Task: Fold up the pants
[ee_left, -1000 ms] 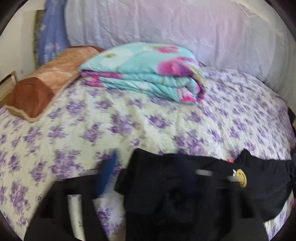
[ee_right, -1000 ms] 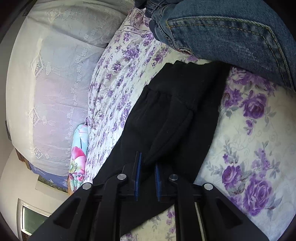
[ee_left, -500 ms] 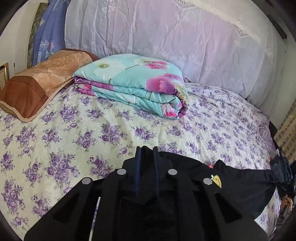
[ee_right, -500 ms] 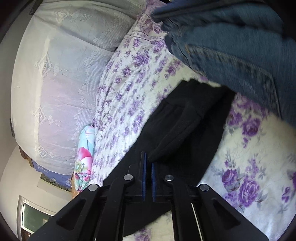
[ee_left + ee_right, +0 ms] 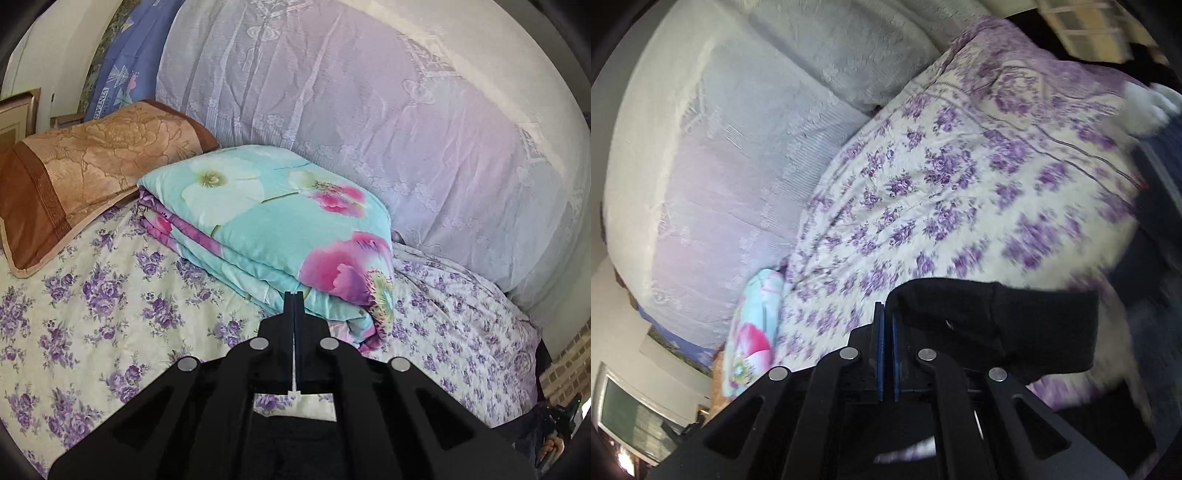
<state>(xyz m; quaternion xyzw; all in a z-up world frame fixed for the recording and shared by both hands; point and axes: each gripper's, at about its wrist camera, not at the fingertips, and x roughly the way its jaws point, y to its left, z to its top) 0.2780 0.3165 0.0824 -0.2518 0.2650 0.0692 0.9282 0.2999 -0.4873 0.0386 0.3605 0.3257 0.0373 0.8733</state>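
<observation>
Pants (image 5: 1015,328), black and soft, had been lying flat along the flowered bedspread (image 5: 960,177) a second before, stretched between the two tools beside a heap of blue denim. By this moment the right wrist view showed a thick, bunched band of that black cloth lifted off the bed and hanging just to the right of the right hand-held gripper (image 5: 885,314), whose blue-lined fingers stood almost together with only a narrow slit between them. The cloth sat against the right finger and behind the jaws; whether any of it was pinched in the slit could not be told. That view was smeared with motion on its right side, and the denim had gone from sight, so the tool had swung well away from its former heading.

The left hand-held gripper (image 5: 294,299) had risen too. Half a second earlier black cloth filled the space around its fingers; now they were pressed fully together, and dark fabric showed only low in the frame beneath its body. It pointed over the bedspread toward the folded turquoise quilt (image 5: 266,221), with the brown pillow (image 5: 74,173) off to the left.

Judging by this, one end of the garment was being carried over toward the other for a fold, not yet laid down.
</observation>
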